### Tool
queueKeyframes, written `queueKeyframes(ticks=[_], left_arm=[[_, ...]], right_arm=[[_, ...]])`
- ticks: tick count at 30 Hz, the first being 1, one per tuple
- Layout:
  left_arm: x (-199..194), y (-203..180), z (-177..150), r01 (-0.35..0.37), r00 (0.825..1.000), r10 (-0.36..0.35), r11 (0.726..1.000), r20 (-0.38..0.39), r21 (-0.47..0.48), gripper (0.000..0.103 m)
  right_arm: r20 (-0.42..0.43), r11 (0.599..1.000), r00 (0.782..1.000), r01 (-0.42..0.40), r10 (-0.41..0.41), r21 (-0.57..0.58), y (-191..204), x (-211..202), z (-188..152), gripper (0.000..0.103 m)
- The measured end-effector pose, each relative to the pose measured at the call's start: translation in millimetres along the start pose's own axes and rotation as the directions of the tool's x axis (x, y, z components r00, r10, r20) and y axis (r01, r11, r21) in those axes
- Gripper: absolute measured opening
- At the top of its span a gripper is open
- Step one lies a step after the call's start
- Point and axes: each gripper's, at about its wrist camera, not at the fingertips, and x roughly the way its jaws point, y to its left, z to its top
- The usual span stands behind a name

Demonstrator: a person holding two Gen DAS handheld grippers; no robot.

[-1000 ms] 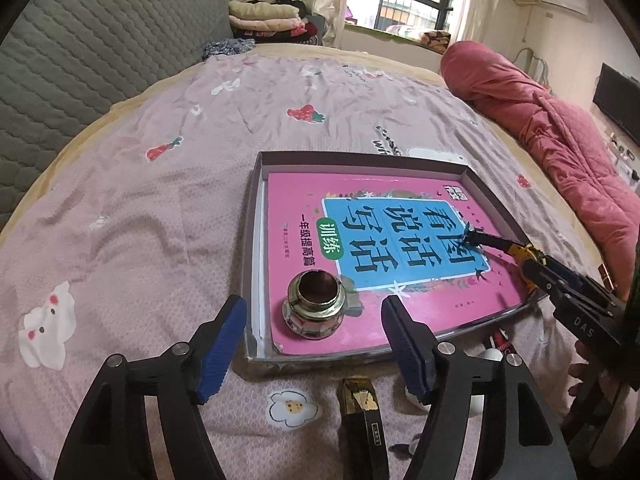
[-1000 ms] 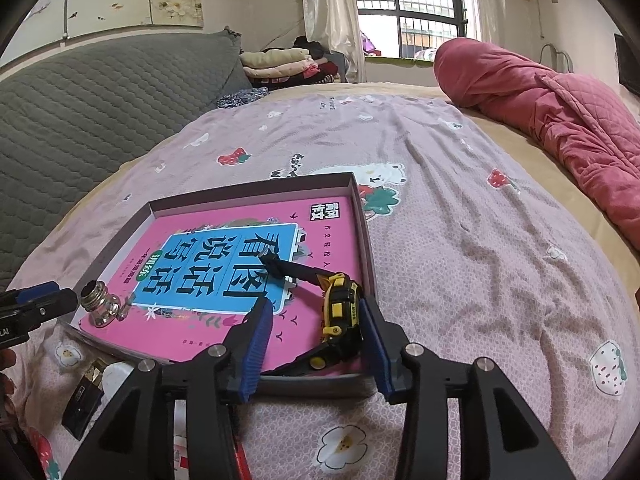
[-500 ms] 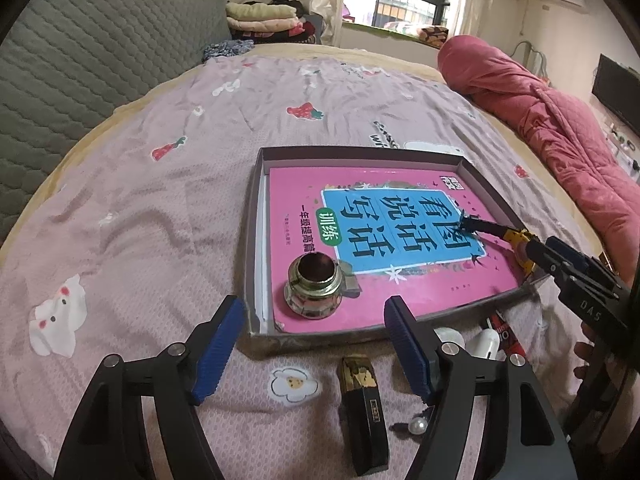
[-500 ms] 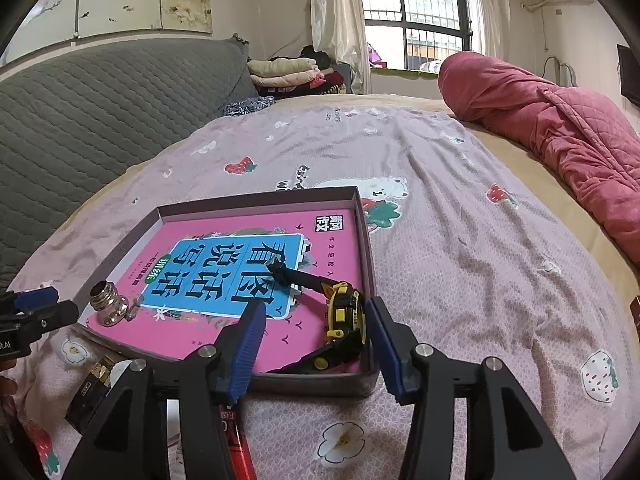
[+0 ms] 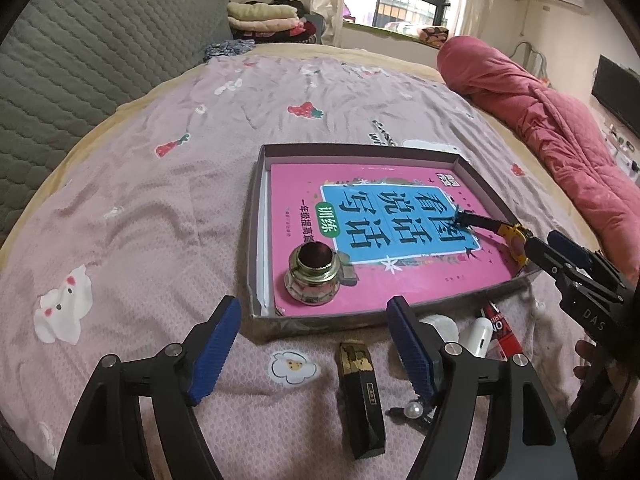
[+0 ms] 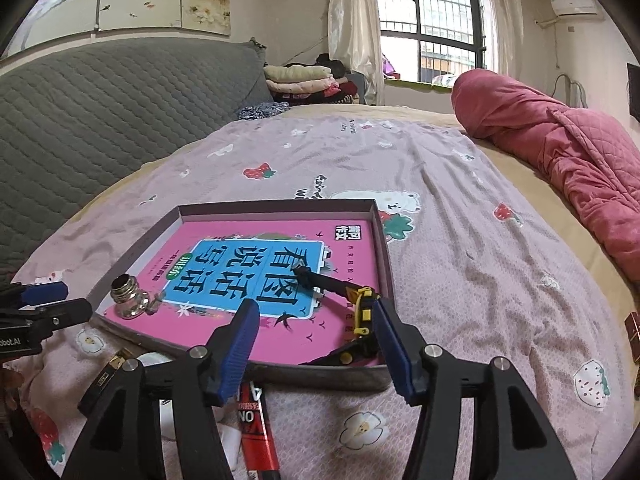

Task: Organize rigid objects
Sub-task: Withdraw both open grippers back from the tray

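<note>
Pink bedsheet [image 5: 168, 208] is carrying shallow box [image 5: 256, 236] | metal fitting [image 5: 314, 278] and yellow-black pliers [image 6: 354, 312] are lying inside on pink book [image 5: 400, 240] | left gripper [image 5: 316, 350] and right gripper [image 6: 316, 344] are both hovering spread, gripping nothing | black lighter [image 5: 360, 392] is lying outside, near box.

On the bed [image 5: 160, 208] lies a tray [image 5: 256, 240] holding a book [image 5: 384, 248]; a metal fitting [image 5: 314, 276] stands on the book's near left, pliers [image 6: 352, 312] at its right edge; a dark bar [image 5: 360, 392] lies before the tray
</note>
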Motion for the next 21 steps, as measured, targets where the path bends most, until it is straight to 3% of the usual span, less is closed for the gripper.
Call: queueKeyframes(ticks=[21], left_arm=[[-18.0, -1.5, -11.2, 0.022, 1.000, -0.021, 1.000, -0.002, 0.020, 0.077]], right_arm=[[0.004, 1.000, 1.000, 0.011, -0.011, -0.015, 10.7, -15.1, -2.3, 0.058]])
